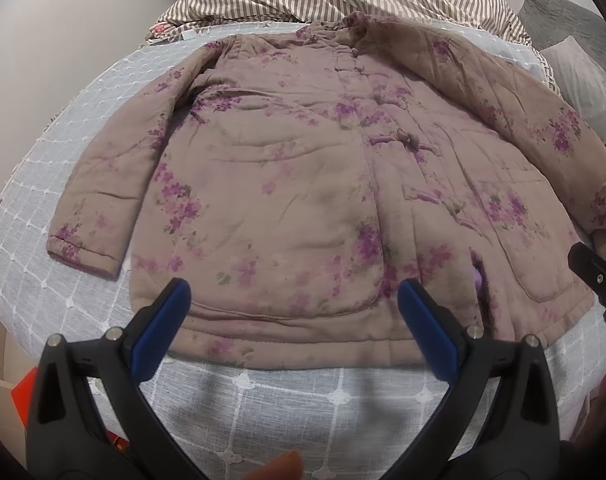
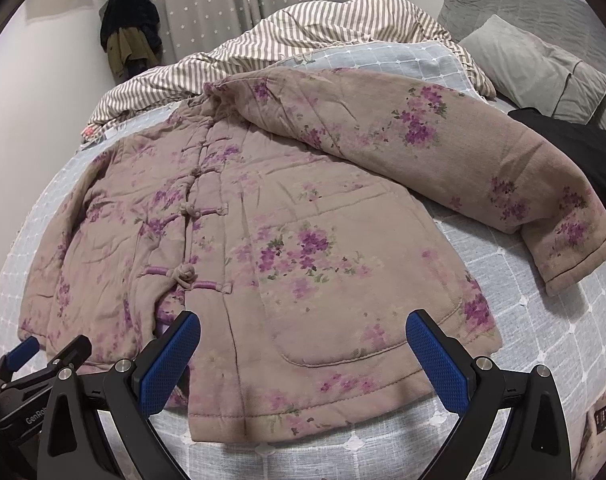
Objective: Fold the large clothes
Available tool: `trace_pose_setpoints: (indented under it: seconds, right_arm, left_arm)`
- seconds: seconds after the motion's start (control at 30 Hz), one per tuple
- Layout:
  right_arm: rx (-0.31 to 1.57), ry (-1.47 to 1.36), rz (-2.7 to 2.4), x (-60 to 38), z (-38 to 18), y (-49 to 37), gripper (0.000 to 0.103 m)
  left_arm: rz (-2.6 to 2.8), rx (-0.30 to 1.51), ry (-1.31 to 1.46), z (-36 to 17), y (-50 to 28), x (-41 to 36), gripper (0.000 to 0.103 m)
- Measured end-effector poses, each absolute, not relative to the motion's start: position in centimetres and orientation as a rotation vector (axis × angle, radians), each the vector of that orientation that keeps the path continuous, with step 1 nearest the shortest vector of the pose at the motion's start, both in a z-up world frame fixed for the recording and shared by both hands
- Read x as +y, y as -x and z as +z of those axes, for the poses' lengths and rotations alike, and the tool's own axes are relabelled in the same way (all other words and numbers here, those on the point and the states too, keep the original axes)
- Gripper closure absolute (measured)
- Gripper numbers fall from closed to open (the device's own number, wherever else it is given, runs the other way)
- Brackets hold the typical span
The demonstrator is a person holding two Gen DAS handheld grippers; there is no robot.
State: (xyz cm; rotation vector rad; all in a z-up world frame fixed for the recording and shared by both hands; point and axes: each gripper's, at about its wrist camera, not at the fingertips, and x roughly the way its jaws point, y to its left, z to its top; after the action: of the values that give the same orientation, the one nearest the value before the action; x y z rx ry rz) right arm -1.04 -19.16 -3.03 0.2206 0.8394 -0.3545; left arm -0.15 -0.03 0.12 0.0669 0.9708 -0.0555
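Jacket flat on bedspread — hem near bed edge; left gripper, right gripper spread wide.

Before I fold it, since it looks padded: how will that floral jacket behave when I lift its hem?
The jacket looks quilted and thick, so it will likely bend in soft, bulky folds rather than crease sharply. It probably feels fairly heavy, and would sag between the left tool and right tool. Its matte cloth seems unlikely to slip.
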Motion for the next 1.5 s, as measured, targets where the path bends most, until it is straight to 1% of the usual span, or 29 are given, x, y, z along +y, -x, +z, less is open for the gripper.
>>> trace_pose_setpoints:
  seconds: [0.17,0.33,0.5,0.73,0.87,0.9,0.97,1.03,1.1,1.13,1.17,1.2,1.27,1.3,1.33,1.37,1.4,1.43,1.47,1.5]
  right_arm:
    - [0.847,-0.221,-0.340,-19.3,-3.2,0.7,0.000]
    - [0.823,-0.237,-0.282,-20.3,-2.8,0.5,0.000]
    - [0.766,-0.244,-0.242,-22.9,-2.1,0.5,0.000]
    - [0.765,-0.375,-0.205,-30.2,-2.4,1.1,0.000]
    - [0.792,-0.450,-0.221,-33.7,-3.9,1.6,0.000]
    - [0.803,-0.458,-0.231,-34.3,-4.4,1.6,0.000]
    - [0.828,-0.481,-0.236,-35.7,-5.6,1.7,0.000]
    - [0.862,-0.524,-0.221,-37.0,-7.2,1.9,0.000]
    - [0.889,-0.573,-0.213,-37.9,-8.5,2.1,0.000]
    - [0.914,-0.616,-0.205,-38.6,-9.7,2.1,0.003]
    - [0.926,-0.645,-0.196,-38.9,-10.2,2.1,0.005]
    - [0.940,-0.693,-0.180,-39.4,-11.2,2.1,0.009]
    - [0.922,-0.730,-0.168,-39.6,-11.9,2.1,0.010]
    - [0.911,-0.745,-0.148,-39.5,-11.8,2.1,0.017]
    - [0.901,-0.778,-0.099,-39.2,-11.9,2.1,0.036]
    - [0.900,-0.821,-0.042,-38.9,-12.2,2.0,0.045]
    - [0.909,-0.848,-0.012,-38.5,-12.6,1.9,0.054]
    - [0.916,-0.825,-0.024,-37.9,-12.7,1.8,0.066]
    - [0.919,-0.802,-0.032,-37.5,-12.6,1.8,0.071]
    - [0.915,-0.807,-0.028,-37.1,-12.4,1.7,0.080]
  left_arm:
    - [-0.081,0.968,-0.042,0.1,-0.1,0.5,0.000]
    - [-0.175,0.954,0.036,0.2,-0.7,2.8,0.000]
    - [-0.224,0.985,0.142,0.1,-2.6,7.5,0.000]
    - [-0.241,1.035,0.277,-2.5,-4.3,14.0,0.001]
    - [-0.283,1.052,0.317,-4.5,-4.9,16.0,0.005]
    - [-0.304,1.055,0.329,-4.9,-5.0,16.3,0.009]
    - [-0.356,1.075,0.360,-6.0,-5.4,16.6,0.014]
    - [-0.408,1.107,0.393,-7.2,-5.6,16.6,0.022]
    - [-0.437,1.119,0.407,-8.0,-5.6,16.3,0.023]
    - [-0.449,1.101,0.404,-8.0,-5.6,16.1,0.024]
    - [-0.472,1.088,0.413,-7.9,-5.6,16.0,0.027]
    - [-0.495,1.085,0.440,-8.0,-5.6,15.9,0.035]
    - [-0.490,1.073,0.508,-8.5,-5.6,16.0,0.037]
    - [-0.487,1.059,0.517,-8.5,-5.5,15.8,0.039]
    - [-0.492,1.058,0.518,-8.5,-5.5,15.6,0.049]
    - [-0.496,1.067,0.526,-8.5,-5.5,15.4,0.054]
    - [-0.494,1.072,0.535,-8.6,-5.6,15.4,0.063]
    - [-0.503,1.081,0.555,-8.7,-5.6,15.2,0.071]
    - [-0.510,1.087,0.578,-8.5,-5.4,15.1,0.073]
    - [-0.503,1.077,0.570,-8.1,-5.1,15.1,0.076]
